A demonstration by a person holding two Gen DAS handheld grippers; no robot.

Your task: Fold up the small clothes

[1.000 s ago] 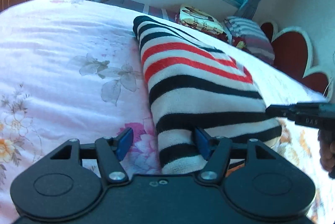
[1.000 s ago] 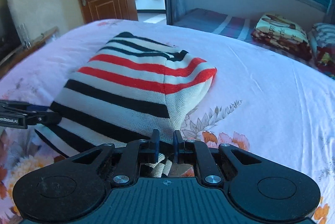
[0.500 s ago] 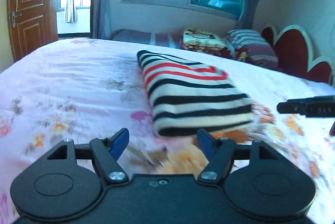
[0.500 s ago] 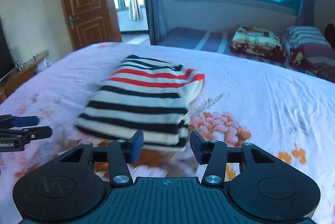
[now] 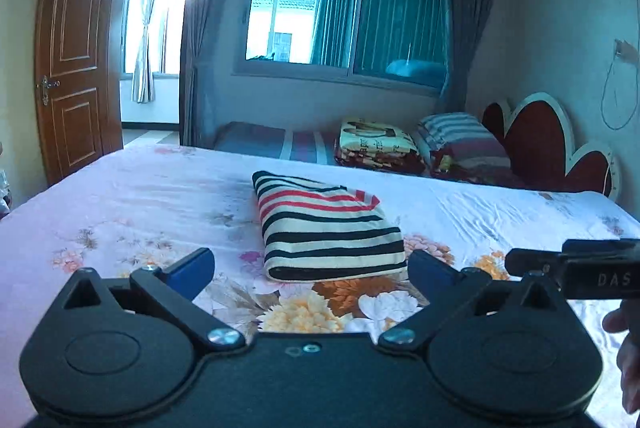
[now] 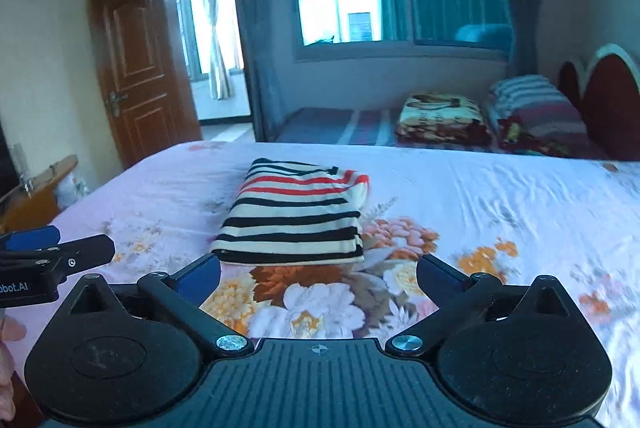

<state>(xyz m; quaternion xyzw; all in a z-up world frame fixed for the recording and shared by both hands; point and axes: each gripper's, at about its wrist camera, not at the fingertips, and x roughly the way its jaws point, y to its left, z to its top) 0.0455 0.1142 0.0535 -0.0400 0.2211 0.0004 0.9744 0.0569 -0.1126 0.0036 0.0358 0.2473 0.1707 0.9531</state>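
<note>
On the left stands 1 brown door [image 5: 76, 68], open, and next to it is 1 big window [image 5: 344, 8] with grey curtains. 1 big bed [image 5: 120, 212] with a pink flower sheet fills the room. In the middle of the bed lies 1 striped sweater [image 5: 326, 228], folded into a neat block, with black, white and 2 red stripes. Behind it, to the right, are 1 folded blanket [image 5: 376, 144] and 1 striped pillow [image 5: 460, 136], then 1 red headboard [image 5: 548, 148].

There are 2 grippers. The left gripper [image 5: 310, 268] is opening wide, with nothing between its 2 blue fingers [image 5: 192, 268]. The right gripper [image 6: 318, 274] is opening wide too, and it is empty. Both hang over the bed just in front of the sweater and do not touch it. In the left wrist view the right gripper pokes in at the right edge.
</note>
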